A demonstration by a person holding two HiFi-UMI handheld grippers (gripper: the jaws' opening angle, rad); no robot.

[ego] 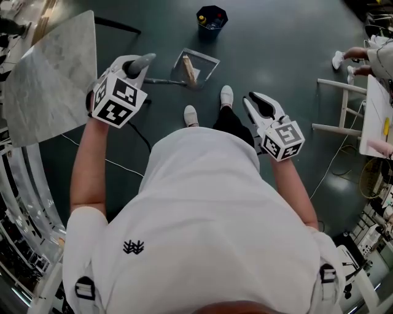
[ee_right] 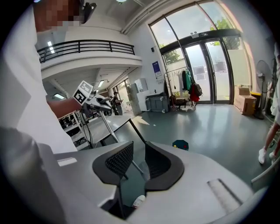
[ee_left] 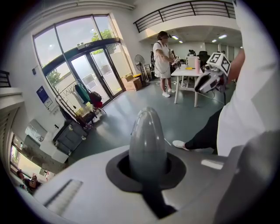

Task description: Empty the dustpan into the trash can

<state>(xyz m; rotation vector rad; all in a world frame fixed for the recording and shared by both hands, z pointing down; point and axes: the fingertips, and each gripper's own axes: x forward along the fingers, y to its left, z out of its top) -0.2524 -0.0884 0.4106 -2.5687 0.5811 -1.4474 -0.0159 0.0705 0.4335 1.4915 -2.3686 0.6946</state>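
Observation:
A grey dustpan (ego: 198, 67) rests on the dark floor ahead of my shoes, with a brownish scrap lying in it. Its long handle rises to the left, and the rounded grey handle end (ee_left: 146, 140) sticks up between my left gripper's jaws. My left gripper (ego: 139, 66) is shut on that handle. The dark trash can (ego: 212, 16) stands farther off beyond the pan, with a few small items inside; it is also in the right gripper view as the trash can (ee_right: 180, 145). My right gripper (ego: 258, 105) hangs at the right, open, with nothing between its jaws (ee_right: 139, 159).
A marble-topped table (ego: 52, 80) stands at the left, close to my left gripper. White tables (ego: 374, 110) and another person's feet (ego: 342, 59) are at the right. Thin cables (ego: 116, 164) run across the floor. A person (ee_left: 162, 61) stands by a far table.

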